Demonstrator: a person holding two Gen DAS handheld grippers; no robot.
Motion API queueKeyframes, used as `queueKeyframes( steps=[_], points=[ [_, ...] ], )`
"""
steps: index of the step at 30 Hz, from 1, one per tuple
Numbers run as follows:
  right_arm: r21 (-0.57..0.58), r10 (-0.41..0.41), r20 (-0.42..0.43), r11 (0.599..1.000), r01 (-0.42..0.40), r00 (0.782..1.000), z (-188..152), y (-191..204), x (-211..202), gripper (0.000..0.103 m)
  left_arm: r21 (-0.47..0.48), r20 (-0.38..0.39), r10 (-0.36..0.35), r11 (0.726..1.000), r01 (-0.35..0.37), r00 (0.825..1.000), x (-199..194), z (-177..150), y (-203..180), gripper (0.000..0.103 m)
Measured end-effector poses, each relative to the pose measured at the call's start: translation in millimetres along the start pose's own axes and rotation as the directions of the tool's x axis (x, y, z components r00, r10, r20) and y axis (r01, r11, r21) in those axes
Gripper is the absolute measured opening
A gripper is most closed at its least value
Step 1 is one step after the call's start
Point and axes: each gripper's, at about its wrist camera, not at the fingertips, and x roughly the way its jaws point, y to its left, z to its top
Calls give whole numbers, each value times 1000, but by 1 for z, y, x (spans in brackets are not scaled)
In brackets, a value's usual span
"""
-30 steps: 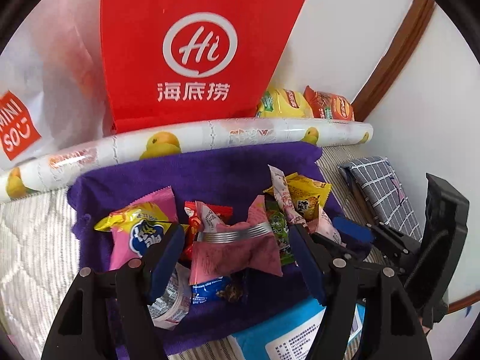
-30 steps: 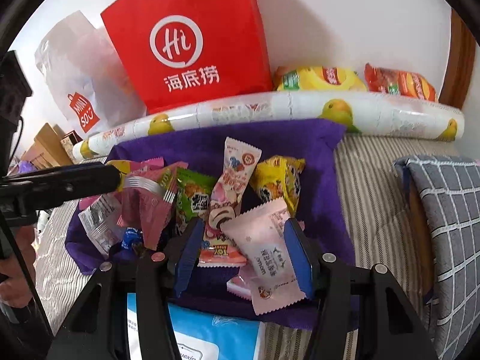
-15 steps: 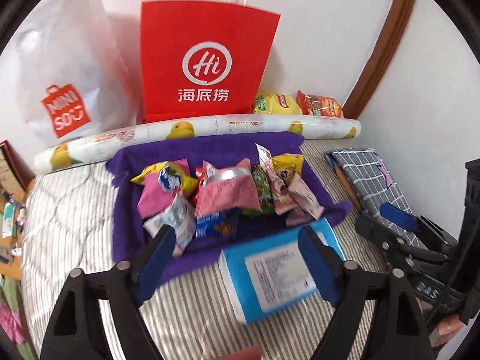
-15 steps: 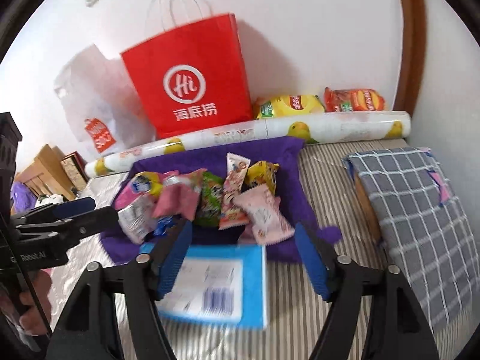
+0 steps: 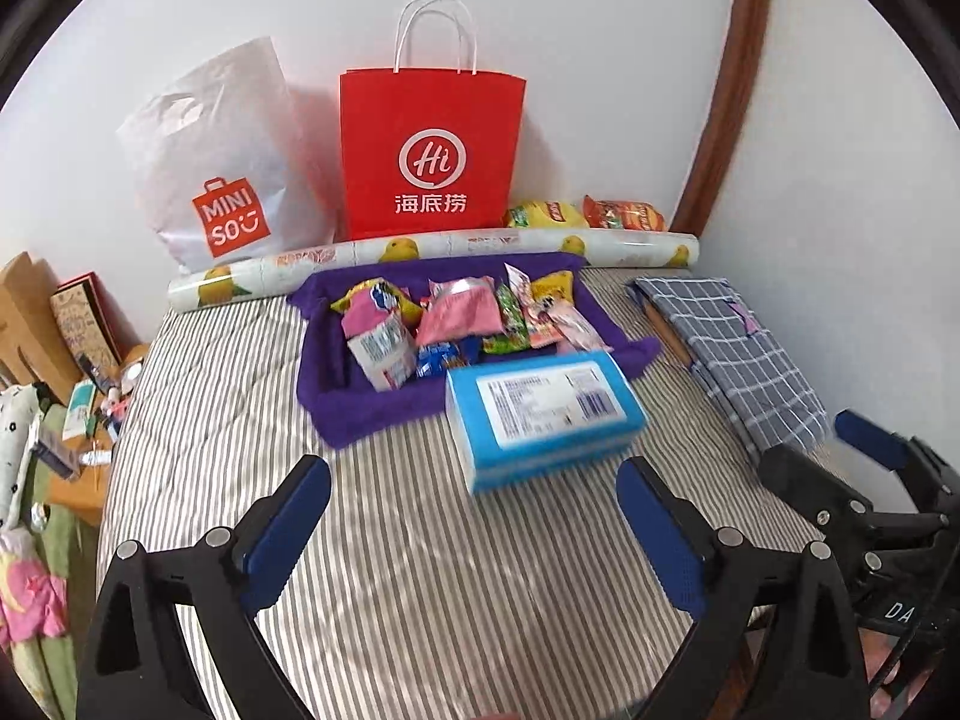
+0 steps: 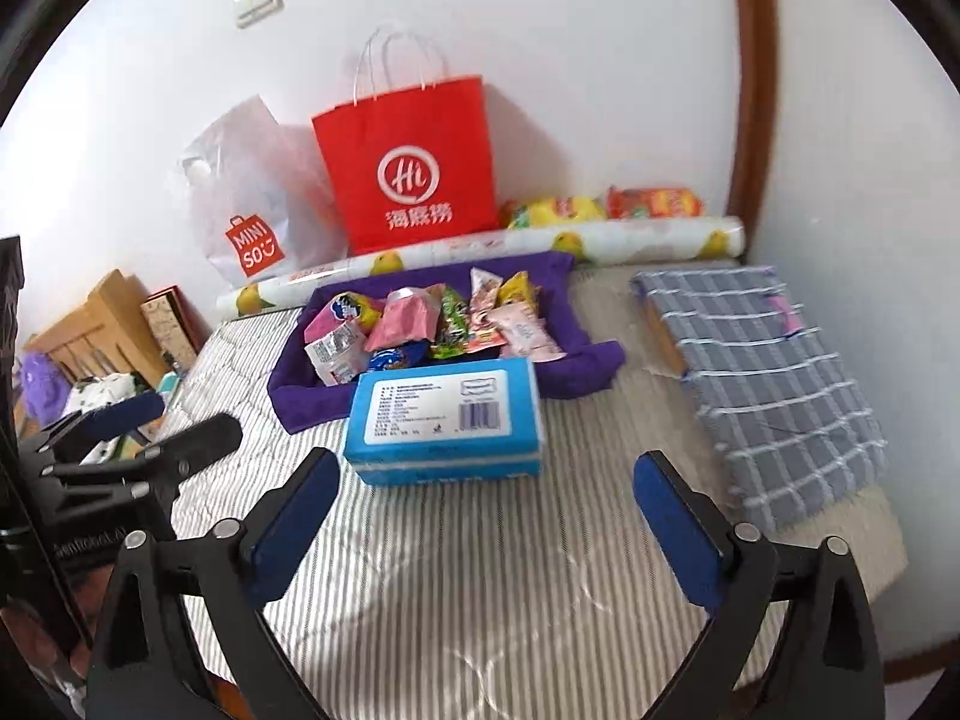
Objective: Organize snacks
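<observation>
**Snacks Wait on the Purple Cloth**

On the left, a white shopping bag (image 5: pixel 222 180) leans on the wall, with a red paper bag (image 5: pixel 429 150) next to it. In front of them lies a long roll with yellow ducks (image 5: pixel 420 252). All of this sits on a striped bed (image 5: pixel 420 570).

In the middle, the snacks (image 5: pixel 462 324) lie in a pile on a purple cloth (image 5: pixel 360 414). They are small, light packets. The wrappers look shiny and slippery, and they crinkle. What is inside may crush, so a soft pinch on a flat sealed edge seems best. A blue box (image 5: pixel 540 408) sits just in front of the cloth, touching its near edge. It looks stiffer than the packets.

The left gripper (image 5: pixel 474 516) hangs over the bare bed. Its fingers are wide apart and opening more. Nothing is between them.

The right gripper (image 6: pixel 489 516) is the same: fingers wide, opening, holding nothing. To the right lies a folded checked cloth (image 6: pixel 768 384).
</observation>
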Motion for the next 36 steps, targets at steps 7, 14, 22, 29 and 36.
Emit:
queueKeyframes(
  steps=[7,14,22,29,36],
  points=[
    [-28,-93,62,995,95,994,-31,3,-53,103,-5,70,64,998,-64,995,-39,-34,-13,97],
    [-24,-105,108,994,108,989,-48,-2,-89,103,-28,91,31,999,-29,995,-61,-49,-21,97],
    [-16,-130,121,991,133,984,-57,-8,-101,103,-14,105,30,999,-29,994,-72,-54,-32,97],
    [-10,-131,121,991,133,984,-61,-11,-102,103,-17,110,31,999,-30,993,-74,-57,-33,97],
    [-1,-124,125,992,125,984,-63,-11,-102,103,-23,113,31,999,-29,993,-77,-58,-33,97]
  ],
)
